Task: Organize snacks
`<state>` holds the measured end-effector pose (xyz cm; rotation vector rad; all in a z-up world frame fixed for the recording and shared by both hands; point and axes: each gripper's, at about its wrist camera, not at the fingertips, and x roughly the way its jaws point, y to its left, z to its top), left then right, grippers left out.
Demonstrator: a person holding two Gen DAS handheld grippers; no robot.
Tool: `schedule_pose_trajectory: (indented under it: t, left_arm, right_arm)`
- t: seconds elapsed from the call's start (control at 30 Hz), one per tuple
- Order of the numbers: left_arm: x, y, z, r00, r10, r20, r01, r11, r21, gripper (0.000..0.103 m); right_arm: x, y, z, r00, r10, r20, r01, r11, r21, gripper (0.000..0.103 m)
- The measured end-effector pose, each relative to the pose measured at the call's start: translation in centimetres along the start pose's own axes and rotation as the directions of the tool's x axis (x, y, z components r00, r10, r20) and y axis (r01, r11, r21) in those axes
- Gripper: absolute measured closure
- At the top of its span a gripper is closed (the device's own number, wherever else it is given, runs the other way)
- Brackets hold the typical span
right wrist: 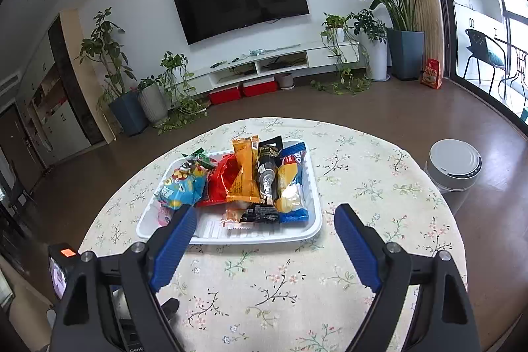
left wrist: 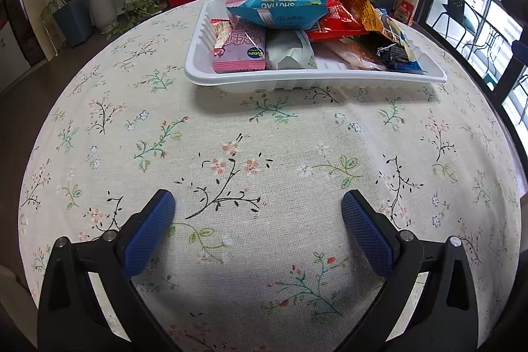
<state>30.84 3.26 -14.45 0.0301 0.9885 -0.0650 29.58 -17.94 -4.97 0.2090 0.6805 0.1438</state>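
Note:
A white tray (left wrist: 297, 81) piled with several snack packets sits on the round floral table. Topmost in the left wrist view is a blue chip bag (left wrist: 277, 9), with a pink packet (left wrist: 239, 50) and a red packet (left wrist: 343, 20) beside it. My left gripper (left wrist: 258, 203) hovers open over bare cloth, short of the tray. In the right wrist view the tray (right wrist: 264, 236) holds an orange packet (right wrist: 245, 174), a black packet (right wrist: 268, 174) and a blue biscuit packet (right wrist: 295, 183). My right gripper (right wrist: 264, 213) stands open above the tray's near edge, with nothing between its fingers.
A floral tablecloth (left wrist: 264, 154) covers the round table. A white lidded bin (right wrist: 453, 169) stands on the floor at the table's right. Potted plants, a low TV cabinet and red boxes line the far wall. The other gripper's device (right wrist: 62, 272) shows at lower left.

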Motion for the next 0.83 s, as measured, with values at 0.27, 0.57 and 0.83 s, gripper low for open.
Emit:
schedule_pose_trajectory:
  t: [0.27, 0.57, 0.83]
  left_arm:
    - [-2.9, 0.1, 1.1, 0.986, 0.163, -0.041, -0.164, 0.986, -0.034, 0.003]
    - [-14.6, -2.8, 2.9, 0.976, 0.098, 0.192, -0.091, 0.995, -0.046, 0.001]
    - [-20.8, -4.4, 2.5, 0.961, 0.091, 0.262, -0.078, 0.995, -0.062, 0.001]
  right_arm:
    - [-2.0, 0.9, -0.6, 1.000, -0.013, -0.016, 0.012, 1.000, -0.023, 0.015]
    - [-8.3, 1.8, 1.7, 0.996, -0.051, 0.070, 0.054, 0.998, -0.033, 0.015]
    - [-12.4, 1.9, 2.1, 0.991, -0.047, 0.127, 0.052, 0.998, -0.030, 0.015]
